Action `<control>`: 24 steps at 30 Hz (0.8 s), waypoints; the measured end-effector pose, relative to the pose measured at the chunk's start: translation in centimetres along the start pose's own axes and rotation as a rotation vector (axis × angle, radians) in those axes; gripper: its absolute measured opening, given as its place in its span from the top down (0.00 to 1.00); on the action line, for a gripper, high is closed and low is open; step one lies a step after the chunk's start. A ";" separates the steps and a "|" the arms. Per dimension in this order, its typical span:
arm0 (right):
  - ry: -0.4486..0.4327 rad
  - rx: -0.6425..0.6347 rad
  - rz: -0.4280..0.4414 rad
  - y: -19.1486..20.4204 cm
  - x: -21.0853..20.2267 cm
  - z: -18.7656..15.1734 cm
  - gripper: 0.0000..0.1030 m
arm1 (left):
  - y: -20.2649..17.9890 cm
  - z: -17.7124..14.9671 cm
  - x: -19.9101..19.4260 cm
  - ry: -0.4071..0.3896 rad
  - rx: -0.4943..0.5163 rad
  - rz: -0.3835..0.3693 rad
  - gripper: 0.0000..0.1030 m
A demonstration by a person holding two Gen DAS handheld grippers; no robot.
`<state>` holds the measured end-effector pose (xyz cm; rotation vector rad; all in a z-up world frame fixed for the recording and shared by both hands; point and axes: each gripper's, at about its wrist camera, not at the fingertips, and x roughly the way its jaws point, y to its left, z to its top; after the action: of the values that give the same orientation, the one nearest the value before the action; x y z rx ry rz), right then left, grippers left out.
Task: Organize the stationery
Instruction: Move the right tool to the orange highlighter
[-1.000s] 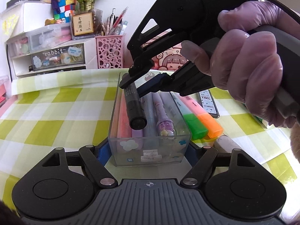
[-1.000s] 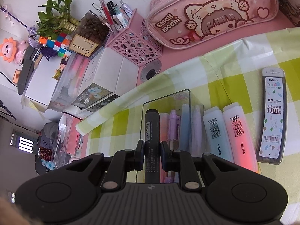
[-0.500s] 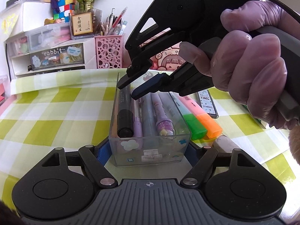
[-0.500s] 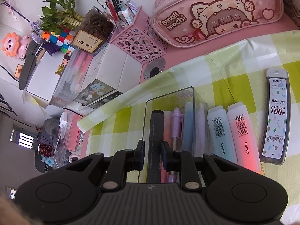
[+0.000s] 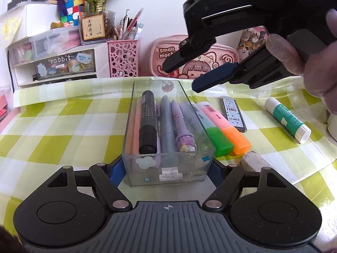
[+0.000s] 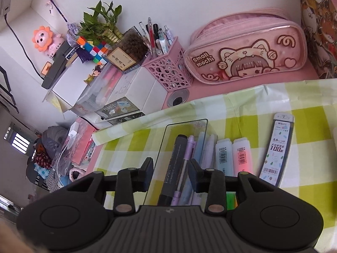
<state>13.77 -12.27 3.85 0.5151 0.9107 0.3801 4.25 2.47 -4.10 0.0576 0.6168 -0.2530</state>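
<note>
My left hand-held gripper clamps the near end of the clear box on the desk. The black marker lies inside it. My right hand-held gripper, jaws opening and empty, hangs above.

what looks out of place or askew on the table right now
Nothing spilled or damaged. The black marker lies in the clear box on top of the other pens. Two highlighters, a lead case, a glue stick and an eraser lie loose outside it.
</note>
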 end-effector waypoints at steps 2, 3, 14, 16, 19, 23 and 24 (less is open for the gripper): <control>-0.033 -0.024 -0.040 -0.5 -0.6 -0.7 0.32 | 0.0 0.0 0.0 -0.001 -0.001 0.003 0.27; -0.046 -0.034 -0.059 -0.8 -0.9 -1.0 0.31 | 0.0 0.0 -0.1 -0.002 -0.002 0.005 0.27; -0.148 -0.258 -0.237 -3.3 -2.2 -6.5 0.29 | 0.2 0.0 -0.1 -0.006 -0.026 0.036 0.29; -0.150 -0.303 -0.242 -3.4 -2.3 -7.5 0.29 | 0.2 0.0 -0.1 -0.006 -0.027 0.039 0.29; -0.142 -0.352 -0.235 -3.2 -2.1 -8.4 0.30 | 0.1 0.0 -0.1 -0.006 -0.027 0.040 0.29; -0.150 -0.401 -0.218 -2.6 -2.0 -9.1 0.30 | 0.1 0.0 -0.1 -0.004 -0.023 0.043 0.29; -0.155 -0.409 -0.214 -2.5 -2.0 -9.2 0.33 | 0.0 0.0 -0.1 -0.003 -0.019 0.045 0.29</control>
<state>5.30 -12.90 -0.98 0.0686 0.7054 0.3155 4.14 2.53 -4.06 0.0526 0.6139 -0.2031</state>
